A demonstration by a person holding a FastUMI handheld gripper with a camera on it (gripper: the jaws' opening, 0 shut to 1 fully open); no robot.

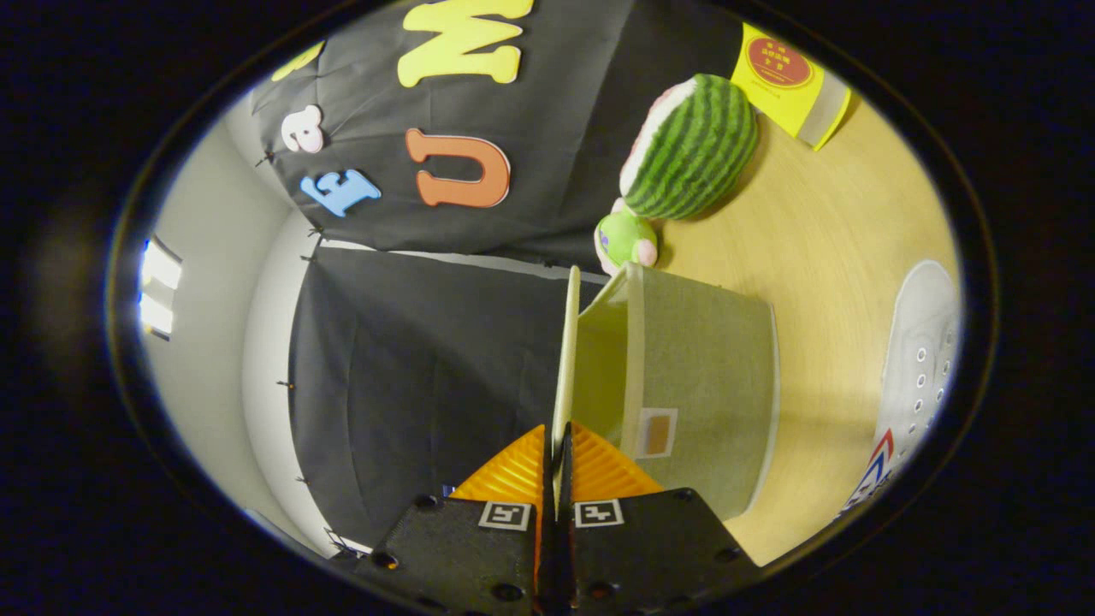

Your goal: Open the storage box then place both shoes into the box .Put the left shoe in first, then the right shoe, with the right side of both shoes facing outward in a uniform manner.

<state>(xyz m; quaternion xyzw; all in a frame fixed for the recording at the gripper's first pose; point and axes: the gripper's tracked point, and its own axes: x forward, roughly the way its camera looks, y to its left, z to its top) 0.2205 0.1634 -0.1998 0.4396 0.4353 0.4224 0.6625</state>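
Tongs [560, 445] are clamping tight on the storage box lid [565, 359], holding it swung up edge-on. Storage box [701, 376] is sitting on the tabletop [838, 239], white shoe [920, 368] lying nearby, watermelon plush [689, 150] sitting beyond.

Lid pinched, box mouth open
Claw [560, 466] clamps pale green fabric storage box [701, 376] lid [565, 359]; bare wooden table [830, 239] between box, white sneaker [920, 368], and striped watermelon plush [691, 147] beyond.
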